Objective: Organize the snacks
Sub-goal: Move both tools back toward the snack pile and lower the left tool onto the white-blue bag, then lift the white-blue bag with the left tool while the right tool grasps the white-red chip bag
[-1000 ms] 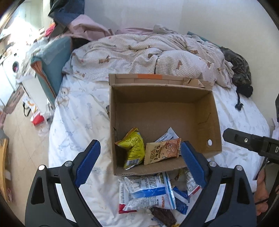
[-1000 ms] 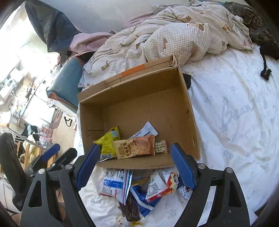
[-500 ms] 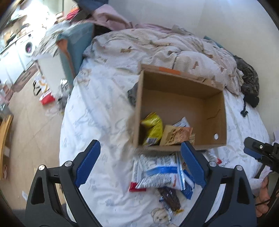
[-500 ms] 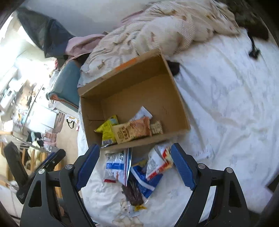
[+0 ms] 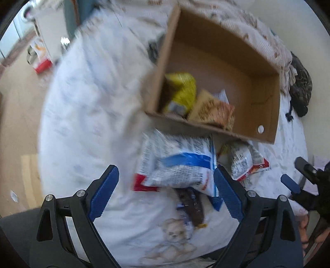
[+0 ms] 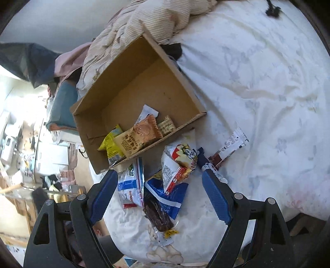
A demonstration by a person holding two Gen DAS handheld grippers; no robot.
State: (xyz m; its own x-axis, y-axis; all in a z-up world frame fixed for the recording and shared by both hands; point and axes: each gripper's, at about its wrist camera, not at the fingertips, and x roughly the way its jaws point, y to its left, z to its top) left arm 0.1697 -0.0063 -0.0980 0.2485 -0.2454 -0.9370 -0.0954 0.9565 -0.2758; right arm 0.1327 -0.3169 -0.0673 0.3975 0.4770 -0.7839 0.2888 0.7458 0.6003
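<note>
An open cardboard box (image 5: 266, 107) (image 6: 165, 70) lies on the bed, holding a yellow packet (image 5: 181, 90) (image 6: 111, 144), an orange packet (image 5: 212, 109) (image 6: 140, 134) and a white one. Loose snacks are heaped in front of it: a white-and-blue bag (image 5: 179, 162) (image 6: 132, 181), a red-and-white packet (image 5: 245, 160) (image 6: 179, 165), a blue packet (image 6: 169, 195) and a dark brown bar (image 5: 191, 204) (image 6: 158, 216). My left gripper (image 5: 166, 186) hangs open over the white-and-blue bag. My right gripper (image 6: 158, 186) hangs open over the heap. Neither holds anything.
A rumpled checked quilt (image 6: 148, 18) lies behind the box. A slim white-and-brown packet (image 6: 229, 146) rests on the sheet right of the heap. The bed's left edge drops to a cluttered floor (image 5: 18, 99). The other gripper (image 5: 305, 177) shows at the right of the left wrist view.
Both grippers came down toward the snack heap and rolled, so the box now sits tilted and higher in both views. Their jaws stayed wide. No snack has moved.
</note>
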